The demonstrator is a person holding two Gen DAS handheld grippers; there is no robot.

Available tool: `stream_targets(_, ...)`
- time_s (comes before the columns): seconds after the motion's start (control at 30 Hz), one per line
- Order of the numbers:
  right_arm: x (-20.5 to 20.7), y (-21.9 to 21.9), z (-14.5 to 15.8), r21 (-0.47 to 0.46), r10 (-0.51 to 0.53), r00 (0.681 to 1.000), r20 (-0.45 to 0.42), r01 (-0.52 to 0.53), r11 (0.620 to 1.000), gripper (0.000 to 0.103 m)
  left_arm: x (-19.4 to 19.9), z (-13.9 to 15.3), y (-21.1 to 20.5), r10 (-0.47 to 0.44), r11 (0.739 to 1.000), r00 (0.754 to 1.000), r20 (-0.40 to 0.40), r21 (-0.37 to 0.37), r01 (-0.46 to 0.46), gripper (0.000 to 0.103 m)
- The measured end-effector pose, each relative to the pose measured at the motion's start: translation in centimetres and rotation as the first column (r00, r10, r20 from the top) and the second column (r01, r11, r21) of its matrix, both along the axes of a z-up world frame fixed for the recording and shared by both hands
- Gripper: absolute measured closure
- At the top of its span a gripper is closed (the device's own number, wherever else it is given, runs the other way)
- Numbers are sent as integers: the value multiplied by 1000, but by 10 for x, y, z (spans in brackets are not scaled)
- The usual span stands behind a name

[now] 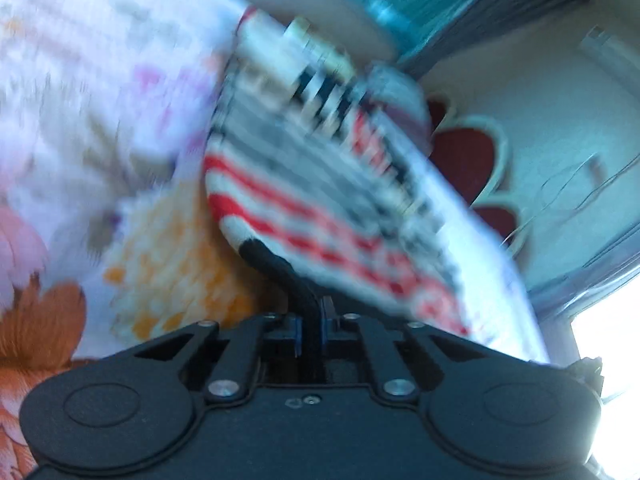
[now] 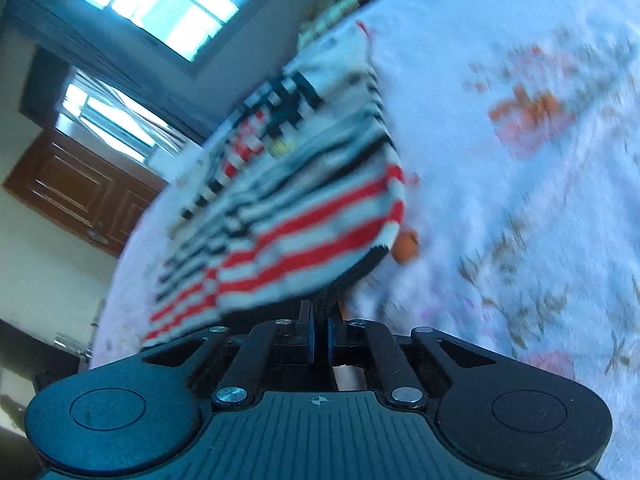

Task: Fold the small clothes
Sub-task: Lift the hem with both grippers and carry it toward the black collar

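Both grippers angled down over floral bedsheet (image 2: 520, 80): left gripper (image 1: 310, 312) and right gripper (image 2: 320, 320) each clamped on black hem of striped knit garment (image 1: 320, 200), which stretches lengthwise away from the jaws; frames blurred.

I see both wrist views lit by daylight with a cool blue cast. In the right view the window (image 2: 160, 4) is blown out to white-cyan; in the left view a glare patch (image 1: 608, 360) burns out the lower right corner. Motion blur smears the striped garment (image 2: 288, 216) and the floral bedsheet (image 1: 100, 120). Only the near gripper bodies look sharp. Fisheye distortion curves every edge.
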State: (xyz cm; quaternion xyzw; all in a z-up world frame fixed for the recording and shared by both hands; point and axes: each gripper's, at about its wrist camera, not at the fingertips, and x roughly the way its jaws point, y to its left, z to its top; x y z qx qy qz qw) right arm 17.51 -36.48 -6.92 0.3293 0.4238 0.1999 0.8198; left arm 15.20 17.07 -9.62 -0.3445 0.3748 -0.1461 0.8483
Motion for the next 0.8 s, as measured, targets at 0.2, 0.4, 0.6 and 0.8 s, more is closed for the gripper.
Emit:
stream_targets(0.2,-2,-5,27,0,-5,997,81,5,1000,98,-6,5,20,46,999,999,21,23,-46,97)
stream_targets(0.4,1,7,-31,-26,-43,995,-85,41,999,98,-10,-28,13,68,998,995,-72,7,-68,97)
stream_targets(0.6,10,2,30,6,-86,992,91,85,996,98,-1,17,17,83,997,995,57,-1,-83,97)
stream_targets(0.8,53,11,104,-5,-70,964,256,74,997,98,44,72,16,98,995,978,184,-21,-96,97)
